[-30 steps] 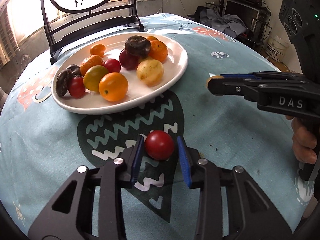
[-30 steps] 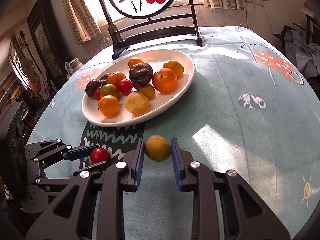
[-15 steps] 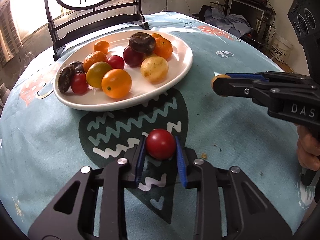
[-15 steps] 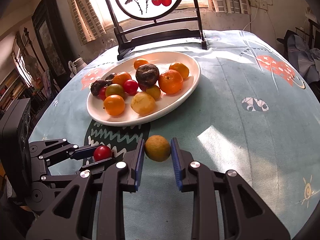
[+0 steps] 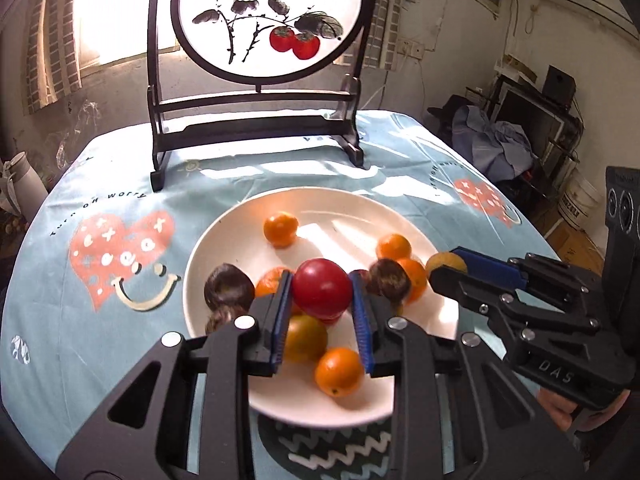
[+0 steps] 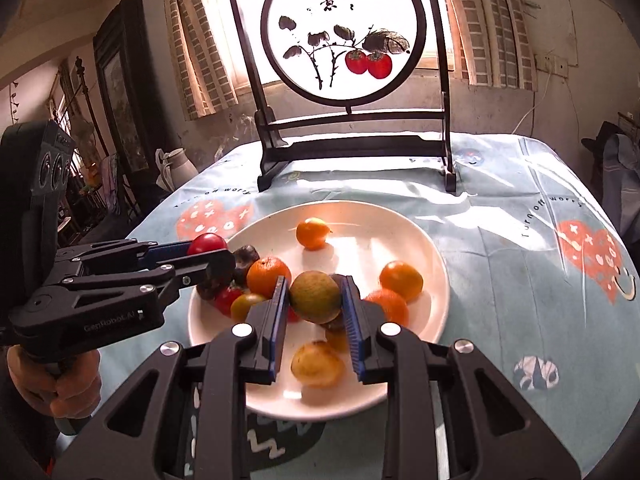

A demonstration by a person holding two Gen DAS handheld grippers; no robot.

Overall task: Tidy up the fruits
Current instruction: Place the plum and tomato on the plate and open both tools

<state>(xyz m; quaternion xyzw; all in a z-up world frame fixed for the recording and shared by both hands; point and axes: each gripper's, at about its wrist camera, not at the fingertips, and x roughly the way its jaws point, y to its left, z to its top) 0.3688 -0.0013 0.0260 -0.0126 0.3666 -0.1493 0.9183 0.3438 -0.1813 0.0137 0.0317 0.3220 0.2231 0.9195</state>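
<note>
The left gripper (image 5: 322, 300) clamps a round red tomato (image 5: 322, 294) above a white oval ceramic plate (image 5: 360, 208) of mixed fruit (oranges, tomatoes and dark, wrinkled pieces), while the right gripper (image 6: 314, 304) pinches a dull yellow-green citrus fruit (image 6: 315, 297) over the same plate, on a pale blue patterned tablecloth (image 6: 520, 240) before a black-framed painted screen (image 6: 340, 40).
</note>
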